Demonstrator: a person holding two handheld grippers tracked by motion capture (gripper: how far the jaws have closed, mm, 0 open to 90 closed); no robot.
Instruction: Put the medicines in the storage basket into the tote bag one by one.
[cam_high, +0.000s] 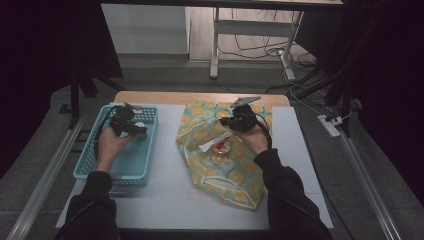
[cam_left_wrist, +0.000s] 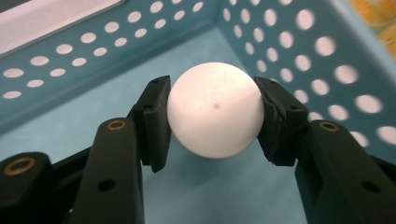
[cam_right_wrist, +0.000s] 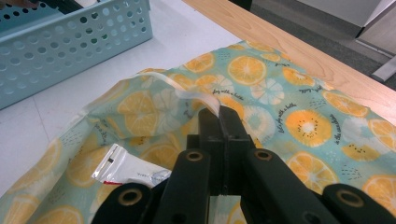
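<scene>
High view: left gripper (cam_high: 134, 129) in blue basket (cam_high: 95, 155), at 9 o'clock from orange-print bag (cam_high: 235, 175). Left gripper view: jaws clamped on white ball (cam_left_wrist: 215, 109). Right gripper view: right gripper (cam_right_wrist: 219, 114) pinched together on bag rim.

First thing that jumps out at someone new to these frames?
Probably the smooth white ball clamped between the left gripper's black fingers, inside the perforated teal plastic basket at the table's left. Next, the orange-slice-print fabric bag spread at centre, its pale edge strap pinched shut in the right gripper. A small white-and-red packet lies on the bag's open mouth.
</scene>
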